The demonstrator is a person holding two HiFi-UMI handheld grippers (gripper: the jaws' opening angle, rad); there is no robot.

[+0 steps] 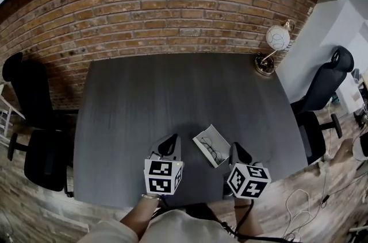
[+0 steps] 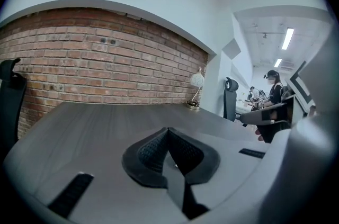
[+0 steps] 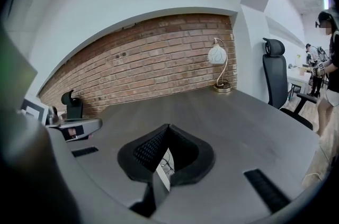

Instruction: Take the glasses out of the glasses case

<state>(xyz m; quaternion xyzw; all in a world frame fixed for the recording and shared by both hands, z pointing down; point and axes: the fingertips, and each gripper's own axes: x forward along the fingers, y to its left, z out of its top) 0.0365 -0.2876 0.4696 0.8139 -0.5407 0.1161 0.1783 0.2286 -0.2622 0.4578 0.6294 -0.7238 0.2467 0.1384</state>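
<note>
A white glasses case (image 1: 203,139) lies open near the front of the dark grey table (image 1: 172,92), with dark thin-framed glasses (image 1: 212,151) inside it. My left gripper (image 1: 170,142) is just left of the case, its jaws shut with nothing between them (image 2: 168,132). My right gripper (image 1: 237,149) is close by the case's right end, also shut and holding nothing (image 3: 168,127). In the right gripper view, a sliver of the case (image 3: 165,160) shows through the slit below the closed tips.
A globe lamp (image 1: 276,38) stands on the table's far right corner by the brick wall. Black office chairs stand left (image 1: 34,121) and right (image 1: 322,92) of the table. A person (image 3: 331,64) stands far off to the right.
</note>
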